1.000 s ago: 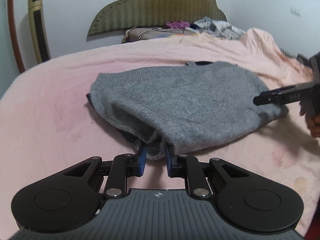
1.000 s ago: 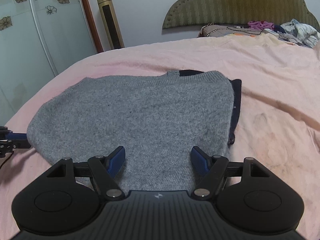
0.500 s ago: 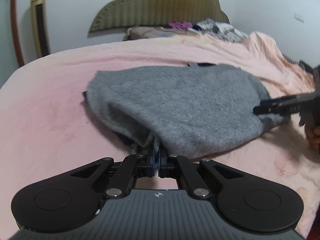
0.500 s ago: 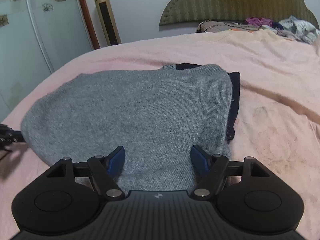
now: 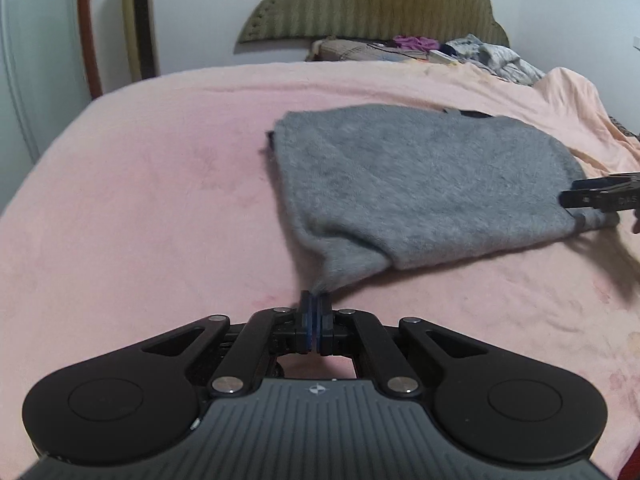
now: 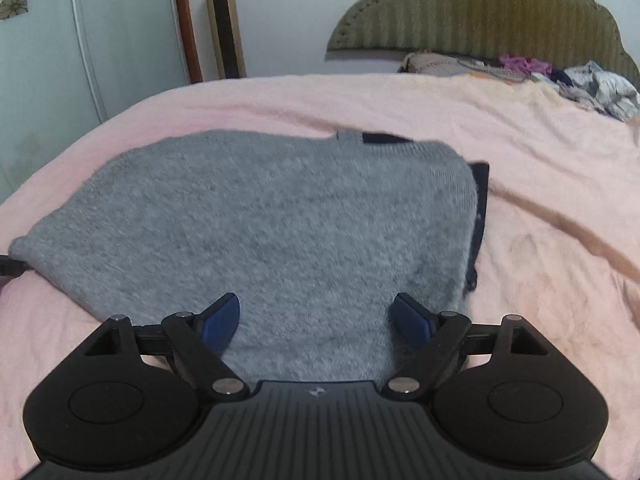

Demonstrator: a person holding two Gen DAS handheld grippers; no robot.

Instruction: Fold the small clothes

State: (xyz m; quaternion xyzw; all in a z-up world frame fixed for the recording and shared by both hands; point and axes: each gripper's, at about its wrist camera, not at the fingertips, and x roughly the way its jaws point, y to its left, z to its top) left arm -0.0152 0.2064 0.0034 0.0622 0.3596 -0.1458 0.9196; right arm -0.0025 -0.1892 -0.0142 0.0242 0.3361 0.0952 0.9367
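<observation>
A grey knitted sweater (image 5: 420, 184) was spread flat on a bed covered by a pink blanket (image 5: 140, 208), filling the middle and right of the left wrist view. At the lower centre of that view, the left gripper (image 5: 315, 304) was seen with its jaws closed tightly on the sweater's near corner, which was drawn out into a stretched point toward the camera. In the right wrist view, the sweater (image 6: 280, 232) occupied the centre, with a dark blue garment (image 6: 478, 216) showing from beneath its right edge and at the neckline. The right gripper (image 6: 316, 316) was held low over the sweater's near edge at the bottom of the frame; its jaws had just been opening and stood wide apart, with the knit lying beneath the gap but nothing pinched. A padded olive headboard (image 6: 480, 12) was seen at the upper right, with a pile of loose clothes (image 6: 592, 84) below it, and a gold tower fan (image 6: 224, 20) stood against the wall at the upper left.
</observation>
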